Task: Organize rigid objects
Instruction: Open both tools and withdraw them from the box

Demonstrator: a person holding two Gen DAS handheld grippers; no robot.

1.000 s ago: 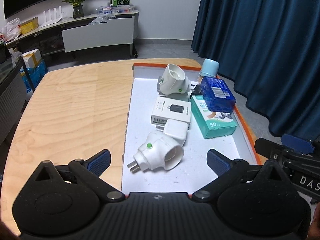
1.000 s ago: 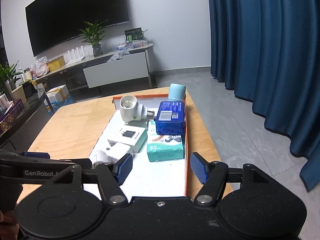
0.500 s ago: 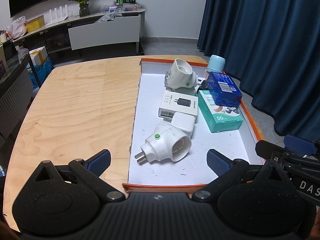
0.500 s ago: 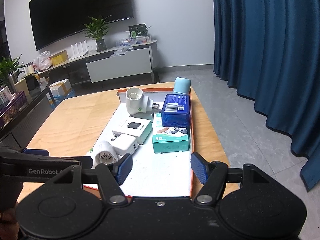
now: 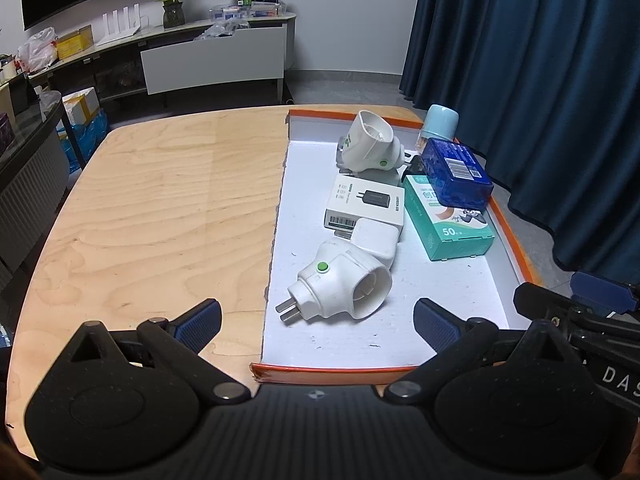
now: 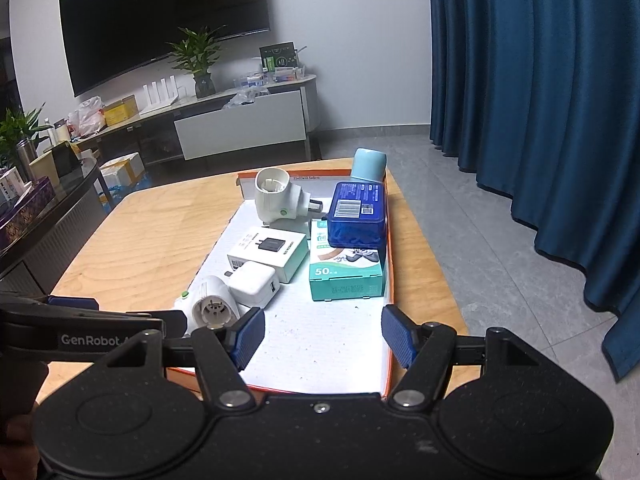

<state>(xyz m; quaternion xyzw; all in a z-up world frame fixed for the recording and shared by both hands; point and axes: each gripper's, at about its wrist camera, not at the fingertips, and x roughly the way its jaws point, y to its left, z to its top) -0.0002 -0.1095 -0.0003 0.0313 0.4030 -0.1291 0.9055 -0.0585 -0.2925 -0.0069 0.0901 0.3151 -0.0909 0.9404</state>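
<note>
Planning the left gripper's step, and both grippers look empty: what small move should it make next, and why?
Probably ease the left gripper forward and down over the near white plug adapter. Its jaws are open and empty, and the adapter lies nearest in the tray.

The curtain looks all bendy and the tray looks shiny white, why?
Left wrist view: the fisheye lens bows the curtain and table edge. Right wrist view: the tray floor glares bright white near the camera; the room behind is dimmer, yet sharp.

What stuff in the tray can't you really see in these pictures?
- Small black object: left wrist view, mostly hidden behind the dark blue plastic box.
- Teal cardboard box: top print partly covered by that blue box.
- White charger box: label text too small.
</note>
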